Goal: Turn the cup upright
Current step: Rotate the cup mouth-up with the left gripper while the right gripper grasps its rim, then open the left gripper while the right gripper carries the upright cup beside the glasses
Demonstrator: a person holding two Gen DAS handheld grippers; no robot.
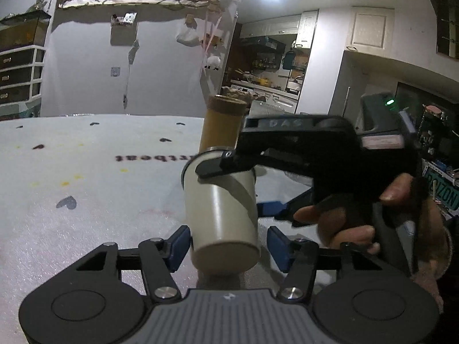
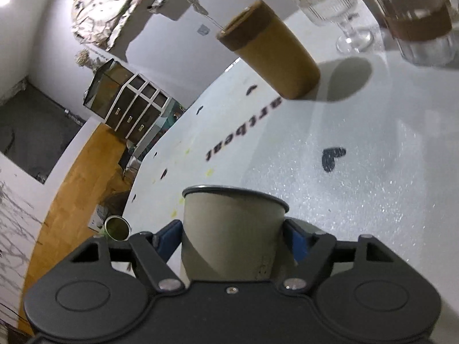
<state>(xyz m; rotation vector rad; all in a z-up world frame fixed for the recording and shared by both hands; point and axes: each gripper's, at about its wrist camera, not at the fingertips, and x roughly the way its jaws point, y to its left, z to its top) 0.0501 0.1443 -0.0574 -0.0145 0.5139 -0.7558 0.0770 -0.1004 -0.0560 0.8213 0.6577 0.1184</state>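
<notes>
The beige cup (image 1: 222,215) hangs in the air above the white counter (image 1: 86,215), clamped by the right gripper (image 2: 233,238), whose blue-padded jaws press both sides of its wall. In the left wrist view the cup tilts, closed base toward the camera and metal rim pointing away. The left gripper (image 1: 229,245) sits just beneath the cup's base with its jaws spread wide, touching nothing. Beyond the cup's rim stands a brown tumbler (image 1: 222,126) with a cork band. Farther past the tumbler are a ribbed stemmed glass (image 2: 330,0) and a glass jar (image 2: 418,23).
</notes>
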